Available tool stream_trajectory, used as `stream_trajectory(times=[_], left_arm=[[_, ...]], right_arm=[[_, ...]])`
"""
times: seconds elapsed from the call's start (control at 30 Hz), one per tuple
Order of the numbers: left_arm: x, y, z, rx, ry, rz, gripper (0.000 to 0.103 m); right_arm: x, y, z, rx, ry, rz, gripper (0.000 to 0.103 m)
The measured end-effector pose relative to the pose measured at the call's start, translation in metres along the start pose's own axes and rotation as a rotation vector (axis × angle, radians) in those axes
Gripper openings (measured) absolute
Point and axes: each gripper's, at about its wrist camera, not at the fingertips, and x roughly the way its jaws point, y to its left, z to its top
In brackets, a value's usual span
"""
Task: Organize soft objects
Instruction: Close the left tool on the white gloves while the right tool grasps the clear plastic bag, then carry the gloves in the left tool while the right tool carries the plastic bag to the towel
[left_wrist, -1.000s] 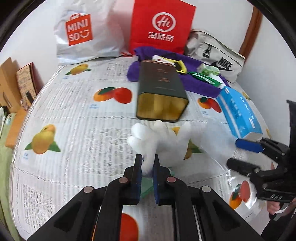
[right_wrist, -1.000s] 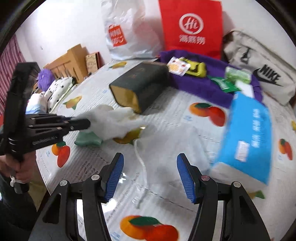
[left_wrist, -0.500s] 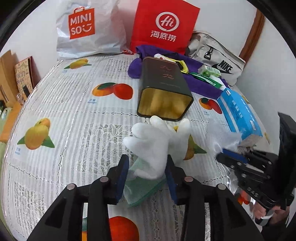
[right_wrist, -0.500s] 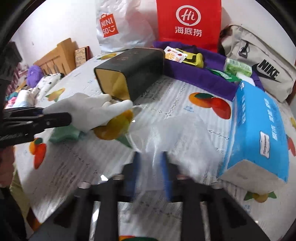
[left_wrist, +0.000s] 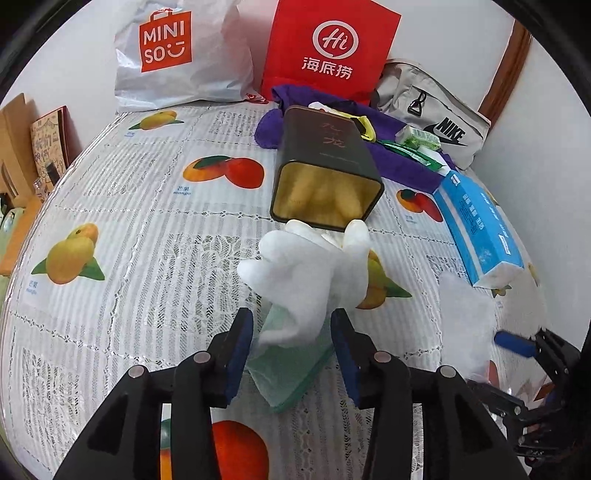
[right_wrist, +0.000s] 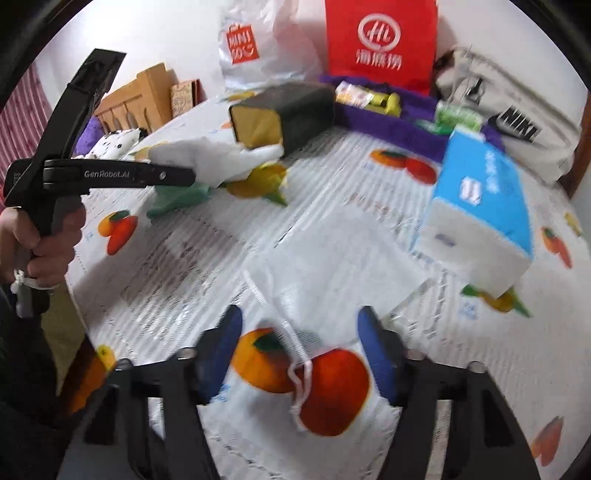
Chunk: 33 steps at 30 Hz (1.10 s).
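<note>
A white glove (left_wrist: 306, 273) lies on the fruit-print cloth with its fingers at the mouth of a dark tin lying on its side (left_wrist: 327, 170). A pale green cloth (left_wrist: 291, 363) lies under the glove's cuff. My left gripper (left_wrist: 291, 347) is open, its pads on either side of the cuff, not touching it. A see-through white drawstring pouch (right_wrist: 332, 266) lies flat in front of my right gripper (right_wrist: 301, 350), which is open above the pouch's cord (right_wrist: 301, 373). The glove (right_wrist: 218, 157) and tin (right_wrist: 284, 114) also show in the right wrist view.
A blue tissue pack (left_wrist: 476, 225) lies at the right. A purple cloth (left_wrist: 399, 158) with small packets, a Nike bag (left_wrist: 432, 110), a red bag (left_wrist: 328, 51) and a Miniso bag (left_wrist: 177, 55) line the back. Wooden furniture (right_wrist: 140, 96) stands beyond the left edge.
My left gripper opened and let go of the glove, which now rests on the cloth. My right gripper closed on the pouch, then opened again and drew back.
</note>
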Motion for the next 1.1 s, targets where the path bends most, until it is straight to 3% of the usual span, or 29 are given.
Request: stream_trajectory(times=[0.1,0.27,0.4,0.57,0.73,0.83,0.9,1.0,1.07,1.1], left_arm=[[-0.003,-0.001,0.0,-0.005,-0.006,-0.017,0.045],[-0.007,-0.004,-0.001,0.001,-0.018,-0.038,0.058],[-0.001,-0.011,0.007,0.02,-0.028,-0.048,0.072],[0.025,-0.022,0.02,0.055,0.007,0.009,0.072],[0.04,-0.026,0.021,0.064,0.002,0.061,0.072],[0.042,-0.031,0.019,0.089,-0.004,0.096,0.071],[0.042,-0.033,0.018,0.097,-0.01,0.128,0.067],[0.042,-0.032,0.017,0.094,-0.014,0.143,0.063],[0.04,-0.031,0.017,0.079,-0.023,0.155,0.056],[0.038,-0.03,0.017,0.073,-0.031,0.157,0.046]], right_arm=[[0.007,-0.009,0.006,0.028,-0.017,-0.015,0.078],[0.029,-0.017,0.018,0.07,-0.017,-0.024,0.08],[0.037,-0.01,0.022,0.049,-0.023,-0.049,0.09],[0.042,-0.003,0.024,0.025,-0.025,-0.071,0.089],[0.035,-0.002,0.017,0.005,-0.051,-0.056,0.065],[0.03,-0.003,0.012,-0.001,-0.066,-0.046,0.041],[0.027,-0.005,0.009,0.002,-0.068,-0.039,0.018],[0.021,-0.009,0.002,0.019,-0.055,-0.016,0.009],[0.018,-0.012,-0.002,0.033,-0.051,-0.008,0.008],[0.015,-0.014,-0.005,0.042,-0.05,-0.007,0.007]])
